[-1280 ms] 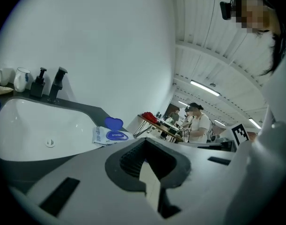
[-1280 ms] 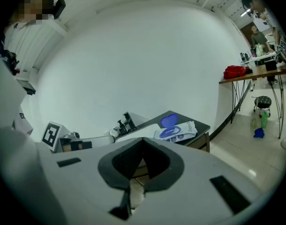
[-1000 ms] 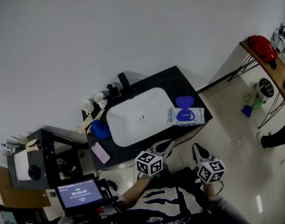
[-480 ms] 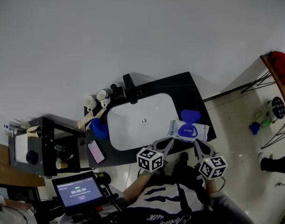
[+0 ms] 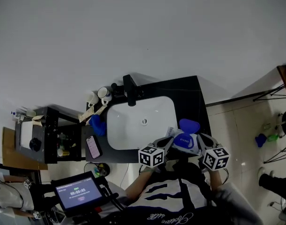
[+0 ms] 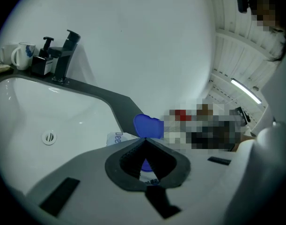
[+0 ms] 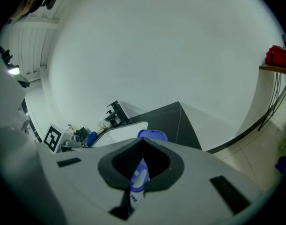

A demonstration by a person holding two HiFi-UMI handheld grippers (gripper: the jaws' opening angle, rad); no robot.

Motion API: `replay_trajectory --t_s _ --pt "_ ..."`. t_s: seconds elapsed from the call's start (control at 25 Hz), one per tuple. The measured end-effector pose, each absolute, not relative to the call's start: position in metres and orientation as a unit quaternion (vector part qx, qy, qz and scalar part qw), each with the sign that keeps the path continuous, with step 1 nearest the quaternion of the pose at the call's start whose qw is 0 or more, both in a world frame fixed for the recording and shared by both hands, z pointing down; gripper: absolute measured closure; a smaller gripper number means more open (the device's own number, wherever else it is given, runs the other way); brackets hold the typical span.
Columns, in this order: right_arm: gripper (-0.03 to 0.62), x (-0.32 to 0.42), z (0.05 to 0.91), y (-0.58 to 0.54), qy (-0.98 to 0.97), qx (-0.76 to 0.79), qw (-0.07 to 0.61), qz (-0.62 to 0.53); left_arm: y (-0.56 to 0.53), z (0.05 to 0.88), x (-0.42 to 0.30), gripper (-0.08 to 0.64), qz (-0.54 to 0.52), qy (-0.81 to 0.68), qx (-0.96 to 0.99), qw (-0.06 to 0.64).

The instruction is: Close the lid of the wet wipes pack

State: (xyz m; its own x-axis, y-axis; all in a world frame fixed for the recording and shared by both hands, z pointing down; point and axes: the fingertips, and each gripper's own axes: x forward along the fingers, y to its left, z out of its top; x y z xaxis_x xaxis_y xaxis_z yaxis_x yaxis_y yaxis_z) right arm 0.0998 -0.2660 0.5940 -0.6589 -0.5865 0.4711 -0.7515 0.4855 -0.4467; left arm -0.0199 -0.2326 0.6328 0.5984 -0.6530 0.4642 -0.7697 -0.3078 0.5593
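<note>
The pack [image 5: 184, 142], printed "Dee…", lies at the counter's [image 5: 199, 97] front edge beside the sink [image 5: 133, 125], with its blue lid [image 5: 189, 124] standing up. The left claw [image 5: 170, 139] and right claw [image 5: 201, 138], both clenched on nothing, sit over its two ends.

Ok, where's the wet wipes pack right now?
In the head view the wet wipes pack lies at the near right of the black counter, just right of the white sink, between the left gripper and the right gripper.
</note>
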Motion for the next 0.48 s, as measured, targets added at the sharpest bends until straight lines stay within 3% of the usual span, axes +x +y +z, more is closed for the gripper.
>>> replay_trajectory --t_s 0.48 --pt "0.594 0.133 0.665 -0.326 -0.835 0.379 0.202 0.343 -0.231 0.678 -0.018 0.560 0.117 -0.462 0.765 0.432"
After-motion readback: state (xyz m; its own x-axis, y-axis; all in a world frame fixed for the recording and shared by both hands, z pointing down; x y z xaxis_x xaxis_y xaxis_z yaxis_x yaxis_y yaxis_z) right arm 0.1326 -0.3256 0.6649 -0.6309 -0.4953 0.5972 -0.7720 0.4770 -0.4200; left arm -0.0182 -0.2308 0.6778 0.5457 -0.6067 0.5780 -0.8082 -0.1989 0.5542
